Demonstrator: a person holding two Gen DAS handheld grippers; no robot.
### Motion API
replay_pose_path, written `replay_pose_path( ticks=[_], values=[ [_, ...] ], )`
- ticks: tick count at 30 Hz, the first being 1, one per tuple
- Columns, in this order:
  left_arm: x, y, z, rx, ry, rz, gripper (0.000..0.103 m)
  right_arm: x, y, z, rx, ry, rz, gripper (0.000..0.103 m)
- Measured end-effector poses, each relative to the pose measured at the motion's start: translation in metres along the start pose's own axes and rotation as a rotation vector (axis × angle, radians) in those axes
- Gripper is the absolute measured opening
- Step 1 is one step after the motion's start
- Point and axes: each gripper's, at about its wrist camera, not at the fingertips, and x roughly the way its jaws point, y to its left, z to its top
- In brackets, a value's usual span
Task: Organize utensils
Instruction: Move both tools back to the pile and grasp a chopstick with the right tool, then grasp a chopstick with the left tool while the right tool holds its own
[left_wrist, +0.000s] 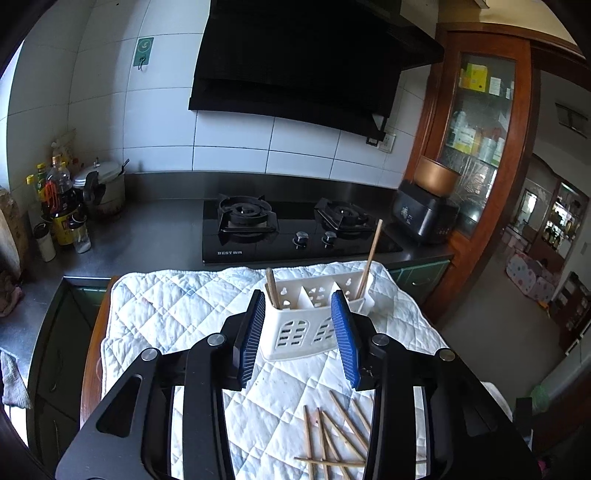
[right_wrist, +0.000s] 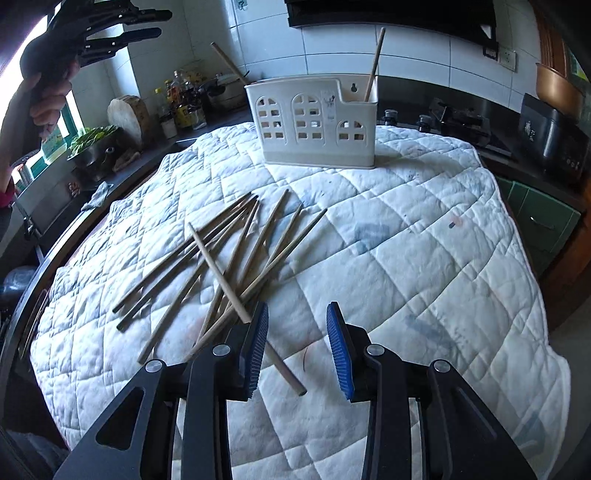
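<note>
My left gripper (left_wrist: 298, 334) and right gripper (right_wrist: 297, 349) both stand wide open and empty, ribbed blue pads (right_wrist: 256, 350) apart. Slim wooden chopsticks (right_wrist: 221, 258) lie heaped on the quilted white cloth (right_wrist: 406, 240). The perforated white plastic holder (right_wrist: 314, 122) holds two chopsticks upright. Only the left view shows the black stove (left_wrist: 295, 229).

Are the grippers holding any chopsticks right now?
No. The left gripper is open above the white holder, and the right gripper is open over the chopstick pile, with one stick lying between its fingers, ungripped.
</note>
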Motion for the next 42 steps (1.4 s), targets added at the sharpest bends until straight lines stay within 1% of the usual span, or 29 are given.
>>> replay_pose_path(
  ticks=[2, 7, 11, 14, 17, 19, 21, 22, 24, 25, 28, 33, 37, 42],
  values=[
    [-0.004, -0.002, -0.015, 0.003, 0.016, -0.014, 0.038, 0.003, 0.005, -0.005, -0.038, 0.011, 0.015, 0.033],
    [-0.008, 0.000, -0.062, -0.003, 0.074, -0.040, 0.038, 0.012, 0.017, -0.012, -0.154, 0.029, 0.011, 0.033],
    [-0.011, 0.008, -0.098, -0.035, 0.107, -0.059, 0.038, 0.020, 0.024, -0.015, -0.241, 0.037, 0.021, 0.033],
    [-0.011, 0.012, -0.121, -0.054, 0.136, -0.062, 0.038, 0.026, 0.025, -0.015, -0.282, 0.045, 0.035, 0.033],
    [-0.011, 0.014, -0.143, -0.050, 0.163, -0.049, 0.038, 0.031, 0.025, -0.015, -0.309, 0.049, 0.045, 0.033],
    [-0.011, 0.015, -0.156, -0.059, 0.180, -0.047, 0.038, 0.033, 0.024, -0.015, -0.311, 0.049, 0.055, 0.031],
    [-0.010, 0.014, -0.168, -0.062, 0.200, -0.046, 0.038, 0.033, 0.024, -0.015, -0.307, 0.041, 0.058, 0.023],
    [-0.009, 0.013, -0.174, -0.062, 0.207, -0.046, 0.038, 0.032, 0.023, -0.014, -0.305, 0.037, 0.059, 0.021],
    [-0.008, 0.008, -0.186, -0.059, 0.227, -0.057, 0.038, 0.032, 0.023, -0.015, -0.303, 0.038, 0.051, 0.014],
    [-0.007, 0.004, -0.190, -0.057, 0.235, -0.061, 0.038, 0.033, 0.023, -0.015, -0.302, 0.039, 0.046, 0.013],
    [-0.005, -0.011, -0.206, -0.039, 0.257, -0.083, 0.038, 0.031, 0.023, -0.015, -0.295, 0.027, 0.036, 0.007],
    [-0.001, -0.049, -0.229, 0.031, 0.280, -0.122, 0.038, 0.013, 0.020, -0.016, -0.234, -0.025, 0.030, 0.007],
    [0.010, -0.074, -0.243, 0.042, 0.311, -0.183, 0.038, -0.005, 0.016, -0.018, -0.161, -0.075, 0.011, 0.007],
    [0.028, -0.098, -0.257, 0.065, 0.343, -0.198, 0.036, -0.028, 0.011, -0.022, -0.104, -0.128, -0.028, 0.007]
  ],
)
